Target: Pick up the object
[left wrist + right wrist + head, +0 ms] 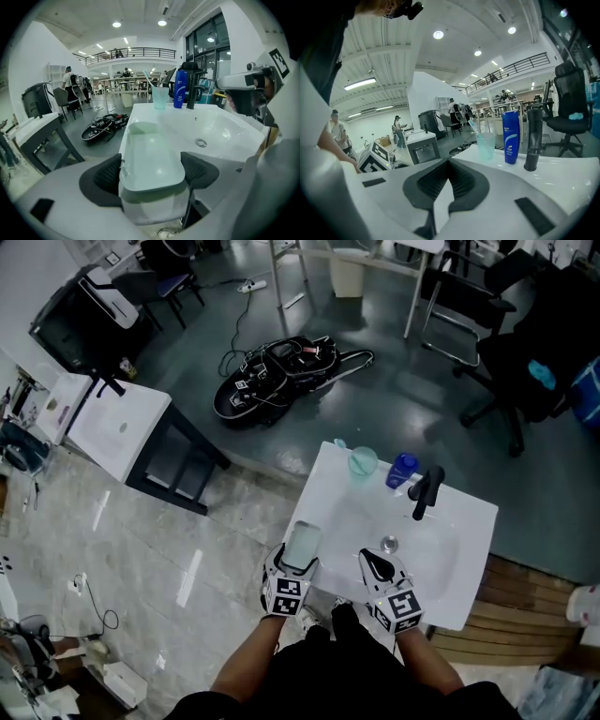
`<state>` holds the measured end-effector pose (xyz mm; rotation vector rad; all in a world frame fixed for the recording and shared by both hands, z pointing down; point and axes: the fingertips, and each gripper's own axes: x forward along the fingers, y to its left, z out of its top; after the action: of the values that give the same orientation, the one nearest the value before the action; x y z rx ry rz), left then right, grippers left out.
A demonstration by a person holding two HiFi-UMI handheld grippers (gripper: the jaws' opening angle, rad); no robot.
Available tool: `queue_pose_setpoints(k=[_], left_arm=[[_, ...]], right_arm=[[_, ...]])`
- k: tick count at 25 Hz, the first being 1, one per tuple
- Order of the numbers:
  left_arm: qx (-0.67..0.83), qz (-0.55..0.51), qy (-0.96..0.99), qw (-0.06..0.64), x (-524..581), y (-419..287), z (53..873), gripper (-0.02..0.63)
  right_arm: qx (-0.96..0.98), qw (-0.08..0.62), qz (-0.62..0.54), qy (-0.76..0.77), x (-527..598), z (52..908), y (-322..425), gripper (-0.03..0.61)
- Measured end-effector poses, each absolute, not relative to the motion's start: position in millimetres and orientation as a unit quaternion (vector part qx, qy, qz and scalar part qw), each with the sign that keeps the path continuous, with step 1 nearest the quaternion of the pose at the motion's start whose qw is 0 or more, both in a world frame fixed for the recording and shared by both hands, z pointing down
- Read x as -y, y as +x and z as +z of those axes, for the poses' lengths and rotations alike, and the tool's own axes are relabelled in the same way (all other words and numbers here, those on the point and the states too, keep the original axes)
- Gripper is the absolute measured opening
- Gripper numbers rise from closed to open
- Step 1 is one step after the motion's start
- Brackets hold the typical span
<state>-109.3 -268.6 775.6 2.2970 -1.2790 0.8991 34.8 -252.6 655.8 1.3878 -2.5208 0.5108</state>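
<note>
A pale green, lidded box [150, 159] with rounded corners sits between the black pads of my left gripper [152, 176], and both pads lie against its sides. The head view places the box [302, 546] over the front left corner of the white washbasin [459, 521], with the left gripper [298, 557] around its near end. I cannot tell whether the box rests on the rim or is lifted off it. My right gripper [377, 563] hovers at the basin's front edge. Its pads [461, 180] are pressed together with nothing between them.
At the basin's back stand a green cup [363, 461] with a toothbrush, a blue bottle [402, 470] and a black tap [427, 491]. The drain [389, 544] lies in the bowl. A second white basin on a dark stand [122, 427] is to the left; black gear [277, 371] lies on the floor.
</note>
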Motion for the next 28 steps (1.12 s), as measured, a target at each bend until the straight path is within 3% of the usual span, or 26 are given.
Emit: queue_pose_setpoints(k=[13,28], left_arm=[[0.469,0.282,0.823,0.153,282.3,-107.2,726.3,0.408],[0.486,0.171,0.854,0.076,333.8,-91.6,592.5,0.408]], right_arm=[[0.859,0.104,0.158,0.476,258.7,646.1,32.0,0.018],[0.843,0.086,0.075,0.525,288.2,584.3,52.1,0.018]])
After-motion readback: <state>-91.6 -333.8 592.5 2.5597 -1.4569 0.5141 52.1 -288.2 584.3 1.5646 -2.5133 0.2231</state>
